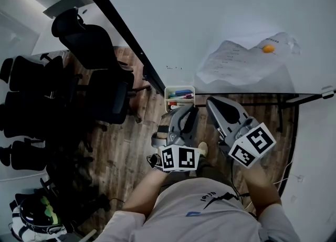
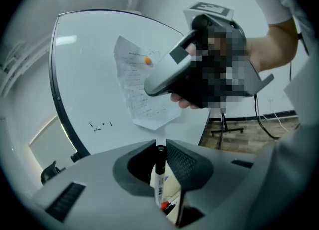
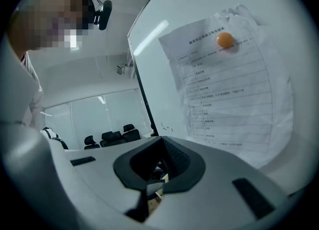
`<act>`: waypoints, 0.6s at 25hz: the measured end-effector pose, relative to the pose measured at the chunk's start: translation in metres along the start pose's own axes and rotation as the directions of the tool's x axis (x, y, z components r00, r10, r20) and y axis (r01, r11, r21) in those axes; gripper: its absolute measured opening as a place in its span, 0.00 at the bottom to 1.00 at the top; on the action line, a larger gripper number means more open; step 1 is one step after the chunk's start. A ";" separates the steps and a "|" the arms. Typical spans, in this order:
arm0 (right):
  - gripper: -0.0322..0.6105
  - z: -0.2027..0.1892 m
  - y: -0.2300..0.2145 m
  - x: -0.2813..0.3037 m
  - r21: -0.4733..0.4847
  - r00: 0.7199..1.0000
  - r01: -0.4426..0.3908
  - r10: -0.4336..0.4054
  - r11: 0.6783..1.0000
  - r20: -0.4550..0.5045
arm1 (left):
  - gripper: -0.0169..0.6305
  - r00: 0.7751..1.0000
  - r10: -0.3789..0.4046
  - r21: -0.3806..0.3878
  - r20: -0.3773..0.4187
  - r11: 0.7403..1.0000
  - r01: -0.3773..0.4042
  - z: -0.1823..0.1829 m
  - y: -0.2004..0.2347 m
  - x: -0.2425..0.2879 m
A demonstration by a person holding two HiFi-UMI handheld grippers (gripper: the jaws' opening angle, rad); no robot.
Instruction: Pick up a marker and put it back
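A cream marker tray [image 1: 167, 95] hangs at the whiteboard's lower edge and holds several coloured markers [image 1: 181, 93]. My left gripper [image 1: 188, 112] points into it. In the left gripper view a white marker with a black cap [image 2: 160, 171] stands upright between the jaws of my left gripper [image 2: 160, 147], which is shut on it just above the tray [image 2: 173, 190]. My right gripper [image 1: 213, 102] hangs beside the tray on the right, jaws together and holding nothing. It also shows in the left gripper view as the grey right gripper [image 2: 149, 90] in a hand, and in its own view as the right gripper [image 3: 160, 146].
A crumpled printed sheet [image 1: 241, 62] is pinned to the whiteboard [image 1: 210, 15] by an orange magnet [image 1: 268, 48]. Black office chairs [image 1: 94, 46] stand on the wooden floor to the left. A stand's foot and cables [image 1: 283, 115] lie to the right.
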State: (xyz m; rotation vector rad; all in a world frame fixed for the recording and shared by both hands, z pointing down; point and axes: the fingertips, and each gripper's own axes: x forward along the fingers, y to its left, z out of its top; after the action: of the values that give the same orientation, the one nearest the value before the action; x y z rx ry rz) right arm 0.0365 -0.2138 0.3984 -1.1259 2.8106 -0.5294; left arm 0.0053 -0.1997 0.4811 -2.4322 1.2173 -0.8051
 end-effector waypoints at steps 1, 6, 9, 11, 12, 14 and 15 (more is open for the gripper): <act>0.07 0.004 0.002 0.001 -0.007 1.000 -0.002 0.002 1.000 0.004 | 0.14 1.000 0.000 -0.020 0.006 1.000 0.000 0.005 0.004 -0.005; 0.07 0.026 0.012 0.006 -0.045 0.999 -0.013 0.014 0.999 0.032 | 0.14 0.999 0.017 -0.093 0.049 0.996 -0.012 0.030 0.029 -0.026; 0.07 0.039 0.021 0.010 -0.070 0.999 -0.021 0.025 0.997 0.046 | 0.14 0.996 0.029 -0.147 0.083 0.989 -0.016 0.045 0.046 -0.038; 0.07 0.046 0.025 0.012 -0.082 0.998 -0.024 0.029 0.996 0.055 | 0.14 0.993 0.038 -0.171 0.109 0.985 -0.019 0.054 0.056 -0.046; 0.07 0.049 0.026 0.013 -0.086 0.998 -0.025 0.030 0.996 0.059 | 0.14 0.992 0.042 -0.179 0.123 0.984 -0.020 0.057 0.060 -0.050; 0.07 0.055 0.029 0.014 -0.097 0.997 -0.026 0.033 0.995 0.067 | 0.14 0.987 0.053 -0.213 0.150 0.977 -0.020 0.064 0.069 -0.056; 0.07 0.057 0.031 0.014 -0.102 0.997 -0.027 0.034 0.994 0.071 | 0.14 0.985 0.058 -0.234 0.164 0.972 -0.018 0.068 0.073 -0.059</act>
State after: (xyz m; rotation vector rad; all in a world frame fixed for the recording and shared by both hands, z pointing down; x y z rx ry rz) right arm 0.0169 -0.2190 0.3349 -1.0938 2.8148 -0.3393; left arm -0.0290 -0.1942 0.3702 -2.5879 1.3530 -0.4547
